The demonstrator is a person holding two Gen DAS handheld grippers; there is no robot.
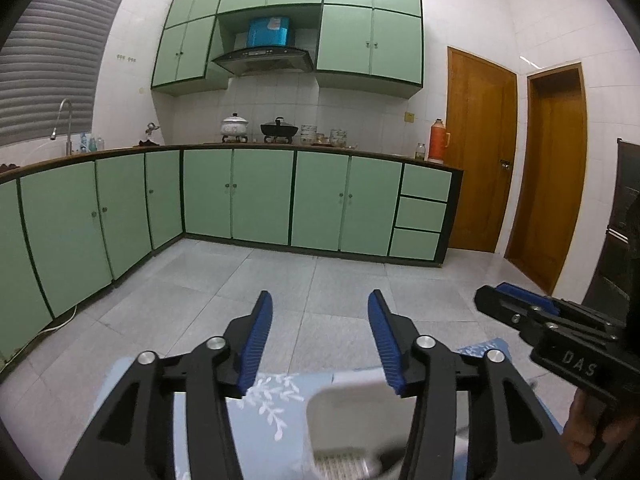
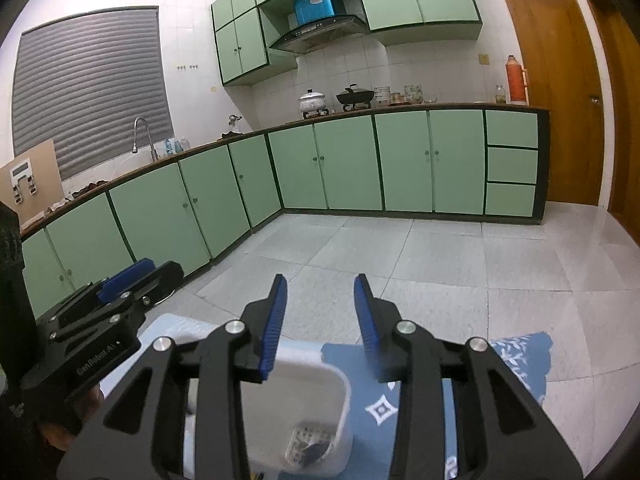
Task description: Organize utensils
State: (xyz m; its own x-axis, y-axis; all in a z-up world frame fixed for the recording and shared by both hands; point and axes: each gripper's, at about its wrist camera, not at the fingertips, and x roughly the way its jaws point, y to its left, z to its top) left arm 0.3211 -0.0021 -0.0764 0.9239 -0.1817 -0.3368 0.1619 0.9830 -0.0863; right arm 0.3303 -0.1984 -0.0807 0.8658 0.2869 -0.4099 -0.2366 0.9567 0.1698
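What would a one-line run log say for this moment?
left hand-held gripper: open, empty | right hand-held gripper: open, empty | white container: below, untouched

right gripper (image 1: 520,300) body: "DAS" | left gripper (image 2: 136,276) body: "GenRobot.AI" | other txt unreadable

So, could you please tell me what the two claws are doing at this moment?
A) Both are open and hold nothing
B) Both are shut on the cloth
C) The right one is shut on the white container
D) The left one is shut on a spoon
A: the left claw and the right claw each show a wide bare gap between their blue pads, raised above the white container on the blue patterned cloth.
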